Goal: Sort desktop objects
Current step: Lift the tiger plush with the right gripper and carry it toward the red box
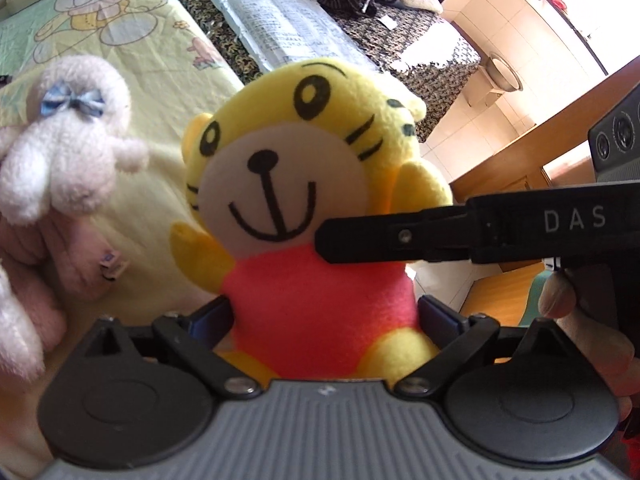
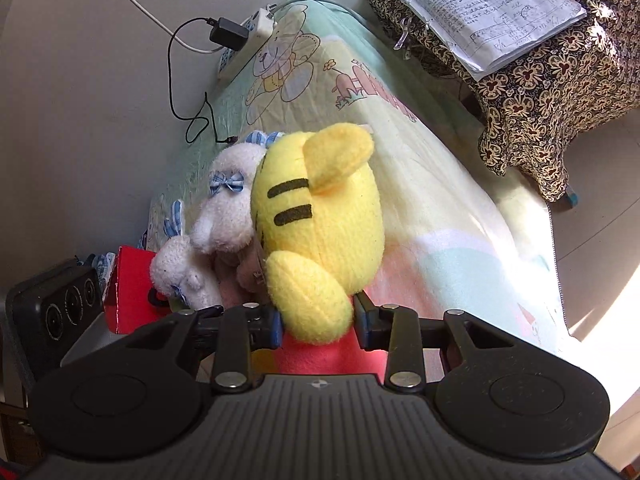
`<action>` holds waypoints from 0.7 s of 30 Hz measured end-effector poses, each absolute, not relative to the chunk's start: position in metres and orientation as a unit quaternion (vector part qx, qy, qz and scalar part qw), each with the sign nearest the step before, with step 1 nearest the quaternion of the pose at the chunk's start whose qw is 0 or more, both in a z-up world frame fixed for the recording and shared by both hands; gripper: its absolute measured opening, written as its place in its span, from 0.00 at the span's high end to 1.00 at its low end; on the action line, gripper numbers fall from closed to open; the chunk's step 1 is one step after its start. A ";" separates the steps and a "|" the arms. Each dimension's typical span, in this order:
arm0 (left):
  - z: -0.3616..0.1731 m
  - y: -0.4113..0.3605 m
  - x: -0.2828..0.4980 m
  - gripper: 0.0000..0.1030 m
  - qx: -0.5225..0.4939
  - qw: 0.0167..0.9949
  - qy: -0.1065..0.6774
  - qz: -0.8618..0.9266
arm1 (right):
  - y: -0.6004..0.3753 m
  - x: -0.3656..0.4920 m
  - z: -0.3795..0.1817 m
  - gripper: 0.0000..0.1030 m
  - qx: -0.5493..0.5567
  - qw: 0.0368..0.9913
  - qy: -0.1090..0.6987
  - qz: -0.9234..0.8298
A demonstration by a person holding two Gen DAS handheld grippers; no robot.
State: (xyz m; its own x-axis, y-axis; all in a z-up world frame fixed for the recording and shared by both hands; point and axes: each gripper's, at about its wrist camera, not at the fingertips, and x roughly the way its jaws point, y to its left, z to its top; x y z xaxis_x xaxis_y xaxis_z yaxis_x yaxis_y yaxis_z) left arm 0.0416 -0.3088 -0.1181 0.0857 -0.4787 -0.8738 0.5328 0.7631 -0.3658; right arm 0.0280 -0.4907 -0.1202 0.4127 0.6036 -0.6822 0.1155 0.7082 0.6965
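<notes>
My left claw is closed on the tiger, both fingers pressed into its red body from either side, its face turned toward my camera. My right claw grips the same tiger from another side, its fingers squeezing the red body just under a yellow arm; in the left view one black finger of that claw lies across the tiger's chest. So the tiger hangs between both claws, lifted above the blanket with the cartoon bear print. Just beside it, touching its head in the right view, are two white plush animals with blue checked bows. A red box sits behind them. An open notebook lies on the flower-patterned cloth well apart.
</notes>
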 end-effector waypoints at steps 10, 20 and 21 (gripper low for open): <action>-0.102 -0.283 0.002 0.07 0.041 0.729 0.568 -0.380 | -0.463 -0.006 -0.095 0.66 0.302 0.766 0.536 0.187; -0.058 -0.184 -0.025 0.07 0.021 0.763 0.530 -0.371 | -0.382 -0.016 -0.048 0.66 0.239 0.775 0.520 0.270; -0.050 -0.170 -0.029 0.07 0.019 0.770 0.521 -0.367 | -0.370 -0.017 -0.042 0.66 0.237 0.775 0.515 0.277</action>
